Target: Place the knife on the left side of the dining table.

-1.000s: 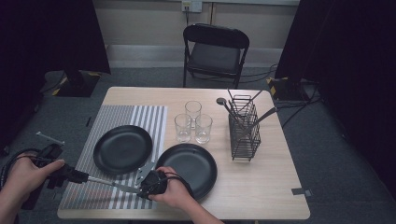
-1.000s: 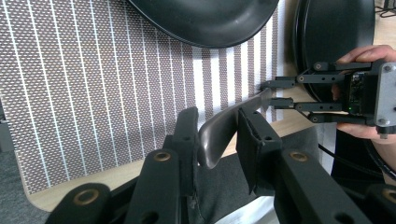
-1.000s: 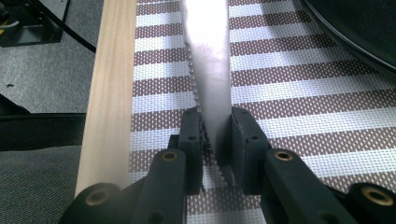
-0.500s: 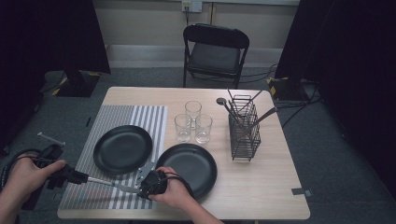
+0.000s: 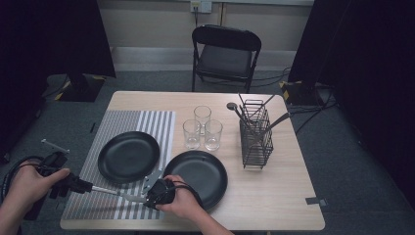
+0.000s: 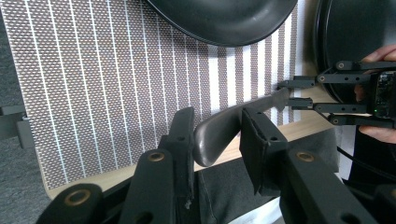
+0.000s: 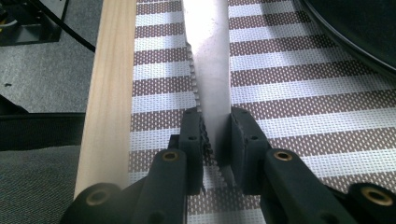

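Note:
A serrated knife (image 5: 110,191) hangs level over the striped placemat's (image 5: 147,122) front edge, stretched between both grippers. My right gripper (image 7: 215,123) is shut on the steel blade (image 7: 210,56), with the teeth facing its left jaw. It sits at the rim of the nearer black plate (image 5: 200,176) in the high view, right gripper (image 5: 137,197). My left gripper (image 6: 217,126) has the knife's black handle (image 6: 224,133) between its jaws. These jaws have just been opening and the pads look eased off the handle. In the high view the left gripper (image 5: 76,184) is off the table's left front corner.
A second black plate (image 5: 128,156) lies on the placemat. Three glasses (image 5: 202,128) stand mid-table, and a wire cutlery rack (image 5: 255,134) with utensils stands to their right. A folding chair (image 5: 225,49) is behind the wooden table (image 5: 274,205).

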The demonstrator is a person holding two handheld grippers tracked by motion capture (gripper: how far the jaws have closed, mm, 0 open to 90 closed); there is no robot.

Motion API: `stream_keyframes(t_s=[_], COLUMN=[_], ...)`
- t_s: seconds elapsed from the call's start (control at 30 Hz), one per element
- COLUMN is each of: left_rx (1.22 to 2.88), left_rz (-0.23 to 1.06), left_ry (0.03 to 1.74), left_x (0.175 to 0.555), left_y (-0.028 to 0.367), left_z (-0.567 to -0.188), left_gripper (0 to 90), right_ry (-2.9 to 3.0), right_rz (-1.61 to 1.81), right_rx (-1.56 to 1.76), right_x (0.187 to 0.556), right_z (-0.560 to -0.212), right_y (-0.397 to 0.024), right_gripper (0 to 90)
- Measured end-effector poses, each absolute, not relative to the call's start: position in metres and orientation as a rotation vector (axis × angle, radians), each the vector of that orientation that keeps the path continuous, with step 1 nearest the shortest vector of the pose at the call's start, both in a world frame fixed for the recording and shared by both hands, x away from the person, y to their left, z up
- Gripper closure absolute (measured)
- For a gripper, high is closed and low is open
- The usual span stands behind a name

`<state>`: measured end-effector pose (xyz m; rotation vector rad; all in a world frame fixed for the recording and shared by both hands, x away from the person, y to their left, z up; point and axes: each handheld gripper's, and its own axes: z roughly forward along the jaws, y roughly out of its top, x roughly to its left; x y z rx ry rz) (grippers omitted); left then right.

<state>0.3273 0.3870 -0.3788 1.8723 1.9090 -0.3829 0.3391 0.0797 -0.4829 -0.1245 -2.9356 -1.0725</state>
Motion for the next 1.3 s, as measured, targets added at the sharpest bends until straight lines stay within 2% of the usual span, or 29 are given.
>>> stream_keyframes(t_s=[0.07,0.27,0.33,0.43,0.47,0.6,1.3], left_rx=[1.924,1.941,1.878,1.901,1.859,1.936,1.817], left_rz=[-0.407,-0.399,-0.371,-0.38,-0.359,-0.38,-0.34], left_ry=[1.872,1.876,1.922,1.914,1.943,1.896,1.973], left_x=[0.328,0.329,0.329,0.329,0.329,0.33,0.328], left_y=[0.39,0.391,0.388,0.389,0.387,0.392,0.388], left_z=[-0.379,-0.38,-0.381,-0.382,-0.383,-0.385,-0.394], left_gripper=[65.6,65.0,64.8,64.4,64.3,63.8,62.2], right_ry=[-2.937,-2.939,-2.938,-2.938,-2.938,-2.938,-2.935], right_rz=[-1.073,-1.073,-1.073,-1.073,-1.073,-1.073,-1.07], right_rx=[-0.124,-0.125,-0.125,-0.126,-0.125,-0.126,-0.131], right_x=[0.339,0.339,0.339,0.339,0.339,0.339,0.34], right_z=[-0.483,-0.483,-0.483,-0.483,-0.483,-0.483,-0.483], right_y=[0.08,0.08,0.08,0.08,0.08,0.08,0.08], right_gripper=[76.9,77.0,77.0,77.0,77.1,77.2,76.7])
